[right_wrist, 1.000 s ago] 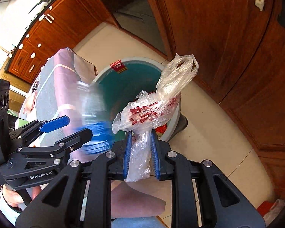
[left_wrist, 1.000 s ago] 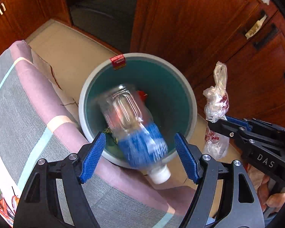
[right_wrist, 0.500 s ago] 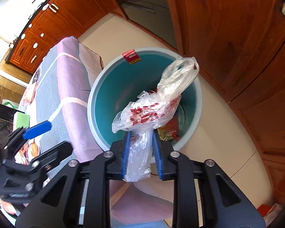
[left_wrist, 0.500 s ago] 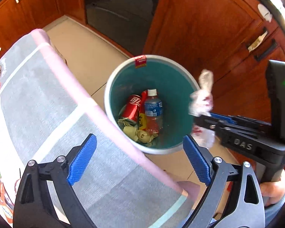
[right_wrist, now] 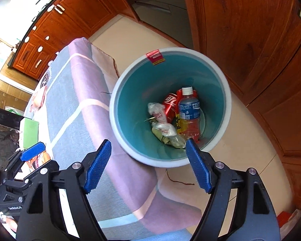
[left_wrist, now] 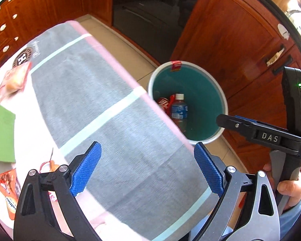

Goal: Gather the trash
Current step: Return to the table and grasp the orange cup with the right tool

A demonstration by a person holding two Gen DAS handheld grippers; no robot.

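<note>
The teal bin (right_wrist: 114,108) with a grey rim stands on the floor by the table. Inside it lie a blue-labelled bottle (right_wrist: 188,108), a red can (right_wrist: 169,106) and the clear plastic bag with red print (right_wrist: 160,118). Above the bin's near rim, my right gripper (right_wrist: 148,160) has its jaws opening, with nothing between them. My left gripper (left_wrist: 147,168) is open wide and empty over the grey striped tablecloth (left_wrist: 102,92), left of the bin (left_wrist: 223,100). The bottle (left_wrist: 179,112) shows there too.
On the table lie an orange wrapper (left_wrist: 8,188), a pink packet (left_wrist: 14,78) and a green sheet (left_wrist: 3,132). Wooden cabinets (right_wrist: 250,30) and a dark appliance front (left_wrist: 150,10) ring the tiled floor (right_wrist: 250,140). A red packet (right_wrist: 283,219) lies on the floor.
The bottle fell from my left gripper into the bin, and that gripper drew back over the table. My right gripper opened and the plastic bag dropped into the bin.
</note>
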